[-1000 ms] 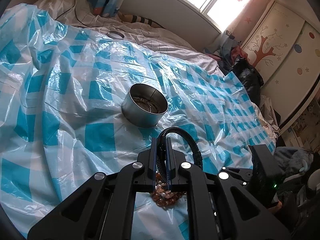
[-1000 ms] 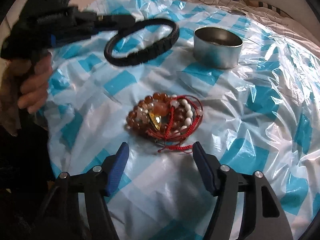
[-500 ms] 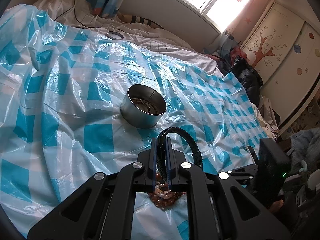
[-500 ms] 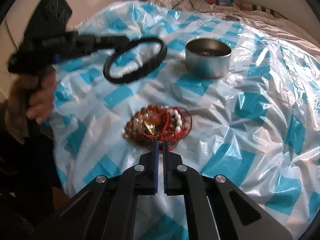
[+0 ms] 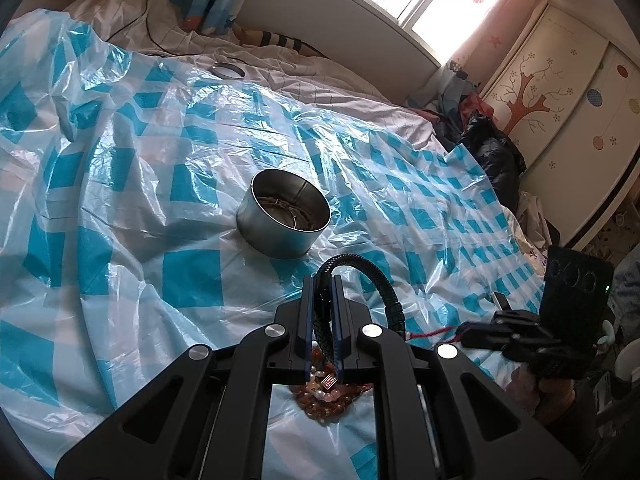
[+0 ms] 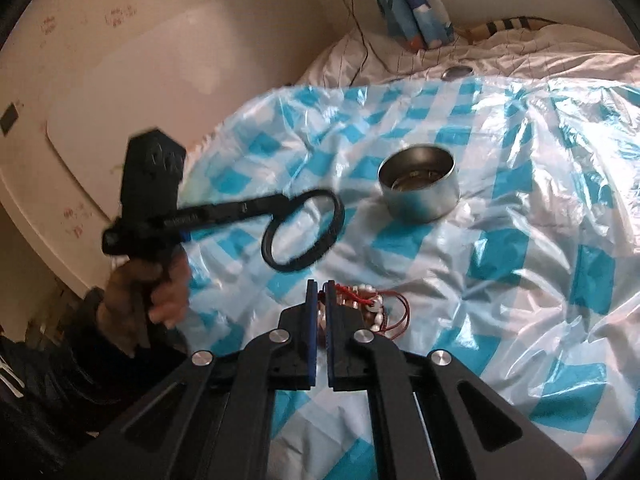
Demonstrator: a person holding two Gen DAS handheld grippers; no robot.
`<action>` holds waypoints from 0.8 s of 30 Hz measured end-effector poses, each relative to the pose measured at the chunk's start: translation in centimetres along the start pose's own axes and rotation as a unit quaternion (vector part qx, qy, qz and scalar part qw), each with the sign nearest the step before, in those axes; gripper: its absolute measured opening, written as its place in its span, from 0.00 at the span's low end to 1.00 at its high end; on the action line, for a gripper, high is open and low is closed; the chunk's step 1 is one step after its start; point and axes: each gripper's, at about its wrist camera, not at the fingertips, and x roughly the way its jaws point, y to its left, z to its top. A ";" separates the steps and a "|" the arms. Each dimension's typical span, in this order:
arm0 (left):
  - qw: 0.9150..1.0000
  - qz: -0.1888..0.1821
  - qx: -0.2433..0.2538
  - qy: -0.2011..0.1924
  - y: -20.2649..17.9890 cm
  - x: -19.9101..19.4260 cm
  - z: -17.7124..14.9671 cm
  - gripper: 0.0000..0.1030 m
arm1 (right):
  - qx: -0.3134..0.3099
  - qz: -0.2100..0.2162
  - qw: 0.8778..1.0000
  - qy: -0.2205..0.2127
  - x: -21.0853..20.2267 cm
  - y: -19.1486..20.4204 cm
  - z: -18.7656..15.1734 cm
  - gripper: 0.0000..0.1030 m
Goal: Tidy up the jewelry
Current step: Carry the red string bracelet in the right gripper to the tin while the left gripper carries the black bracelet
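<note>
Our left gripper (image 5: pixel 321 304) pinches the black band (image 6: pixel 304 232) in the air, short of the tin (image 5: pixel 286 220), where we judge it belongs. Our right gripper (image 6: pixel 319 312) is nearly closed on a red cord of the bead pile (image 6: pixel 370 312) lying on the checked sheet (image 5: pixel 192 280); whether it grips, we cannot tell. Nothing blocks the tin. A ring (image 5: pixel 228 70) lies far back on the bed.

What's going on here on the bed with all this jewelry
A person is sorting jewelry on a blue checked plastic sheet. The left hand-held gripper is shut on a black braided bracelet, held in the air short of the round metal tin, which already holds some pieces. The right hand-held gripper is closed at the pile of beaded and red-cord bracelets; whether it grips anything is unclear.
</note>
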 end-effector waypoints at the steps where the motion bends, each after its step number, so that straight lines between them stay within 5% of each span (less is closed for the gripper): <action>1: 1.000 0.000 0.000 0.000 0.0 0.0 0.0 0.07 | 0.001 0.001 1.000 -0.004 -0.2 0.0 0.1 0.04; 6: 1.000 -0.001 0.001 0.000 -0.2 0.0 0.0 0.07 | 0.003 0.054 0.996 -0.070 -2.5 0.4 1.0 0.04; 24: 1.000 -0.010 -0.012 -0.008 -0.3 2.4 1.3 0.07 | 0.028 0.025 0.992 -0.120 -2.7 -0.9 2.9 0.04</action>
